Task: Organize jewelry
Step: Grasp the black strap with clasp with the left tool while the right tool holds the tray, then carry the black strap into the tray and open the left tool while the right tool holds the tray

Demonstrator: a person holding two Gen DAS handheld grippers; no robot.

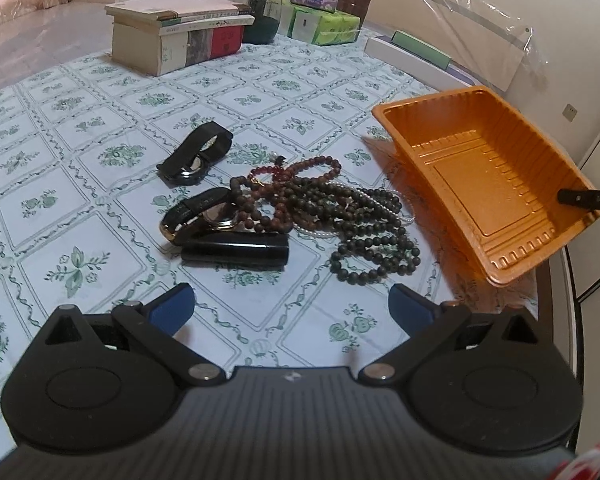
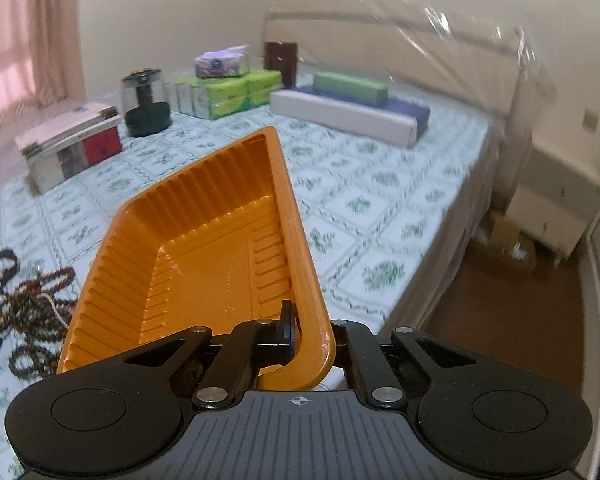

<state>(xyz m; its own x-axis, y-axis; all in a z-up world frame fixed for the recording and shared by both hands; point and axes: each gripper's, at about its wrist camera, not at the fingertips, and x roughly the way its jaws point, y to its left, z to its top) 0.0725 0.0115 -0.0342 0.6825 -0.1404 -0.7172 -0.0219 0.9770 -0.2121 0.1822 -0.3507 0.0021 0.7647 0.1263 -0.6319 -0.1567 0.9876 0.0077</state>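
Right gripper (image 2: pixel 300 332): its fingers are clamped on the near rim of the orange tray (image 2: pixel 204 248), one finger inside the wall, the other outside.
Tray: tilted, lifted clear of the bed (image 2: pixel 380 200) at its gripped end, just right of the jewelry.
Left gripper (image 1: pixel 290 308): fingers wide apart, nothing between them, hovering over the bed in front of the jewelry.
Jewelry: a tangle of bead necklaces (image 1: pixel 340 208) lies on the patterned sheet, touching a gold watch (image 1: pixel 204 216); a black tube (image 1: pixel 236 250) sits just in front.
Black watch (image 1: pixel 198 156): lying apart, behind the pile.
Far end of bed: books (image 1: pixel 176 36) and tissue packs (image 1: pixel 324 20).
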